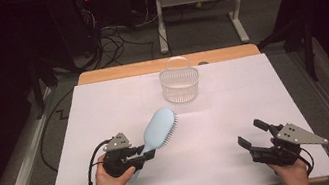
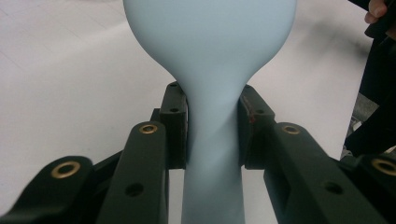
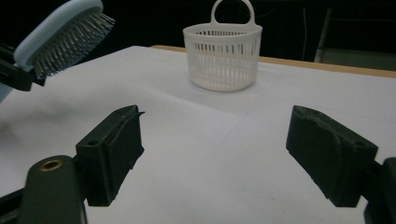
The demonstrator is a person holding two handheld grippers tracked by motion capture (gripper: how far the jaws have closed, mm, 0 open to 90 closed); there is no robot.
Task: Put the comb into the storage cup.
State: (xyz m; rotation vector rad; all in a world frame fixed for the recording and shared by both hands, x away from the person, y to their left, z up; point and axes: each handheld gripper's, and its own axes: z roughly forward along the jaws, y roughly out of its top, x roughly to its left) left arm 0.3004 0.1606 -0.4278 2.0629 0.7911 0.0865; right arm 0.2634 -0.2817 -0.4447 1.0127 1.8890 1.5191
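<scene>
The left gripper (image 1: 148, 152) clamps the smooth, narrow neck of a pale blue oval hairbrush (image 1: 159, 129), lifted near the table's (image 1: 235, 106) front-left corner. The right gripper (image 1: 253, 134) gapes empty. A white slatted plastic basket (image 1: 180, 84) sits at the far edge.

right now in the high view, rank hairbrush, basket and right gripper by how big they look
1. hairbrush, longest
2. right gripper, nearer the camera, so close to the brush
3. basket, smallest, farthest away
</scene>
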